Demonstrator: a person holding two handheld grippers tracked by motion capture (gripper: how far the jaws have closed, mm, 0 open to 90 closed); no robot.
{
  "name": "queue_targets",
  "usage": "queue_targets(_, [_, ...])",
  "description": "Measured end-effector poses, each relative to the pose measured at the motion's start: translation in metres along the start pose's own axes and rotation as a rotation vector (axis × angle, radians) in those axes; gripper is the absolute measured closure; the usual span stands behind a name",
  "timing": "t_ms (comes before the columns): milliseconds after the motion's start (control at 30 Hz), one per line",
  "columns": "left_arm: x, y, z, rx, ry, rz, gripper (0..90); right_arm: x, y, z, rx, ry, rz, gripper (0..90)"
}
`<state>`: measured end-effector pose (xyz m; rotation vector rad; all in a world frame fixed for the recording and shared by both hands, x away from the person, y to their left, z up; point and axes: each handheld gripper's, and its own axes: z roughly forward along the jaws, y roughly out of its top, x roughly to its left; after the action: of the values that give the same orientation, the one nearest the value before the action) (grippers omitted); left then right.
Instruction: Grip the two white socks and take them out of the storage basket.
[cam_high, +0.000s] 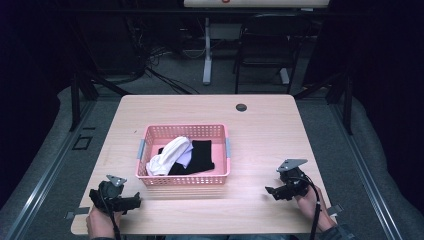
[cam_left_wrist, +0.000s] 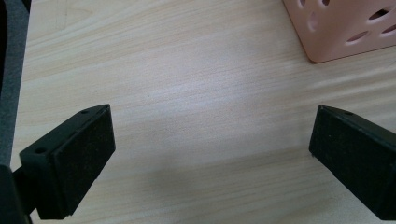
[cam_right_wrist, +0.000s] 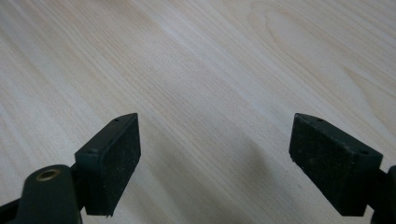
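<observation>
While both jaws wide and empty, pink basket (cam_high: 183, 180) of clothes (cam_high: 181, 156) between grippers.

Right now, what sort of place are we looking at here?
Probably a lab or recording workspace, not a home: a bare wooden table holding one pink basket of clothes, dark curtains around it, and loose cables on the floor.

Pink basket (cam_high: 150, 134) mid-table (cam_high: 265, 130), white cloth (cam_high: 170, 155) + black cloth (cam_high: 200, 155) inside; chair (cam_high: 265, 45) behind.
</observation>
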<state>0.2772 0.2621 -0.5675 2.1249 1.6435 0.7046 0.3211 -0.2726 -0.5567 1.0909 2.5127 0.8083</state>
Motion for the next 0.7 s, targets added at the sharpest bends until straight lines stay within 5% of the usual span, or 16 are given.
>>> queue_targets(700, [0.0018, -0.0015, -0.0019, 0.002, -0.008, -0.008, 0.5, -0.0001, 0.0005, -0.0001, 0.003, -0.015, -0.016, 16.6])
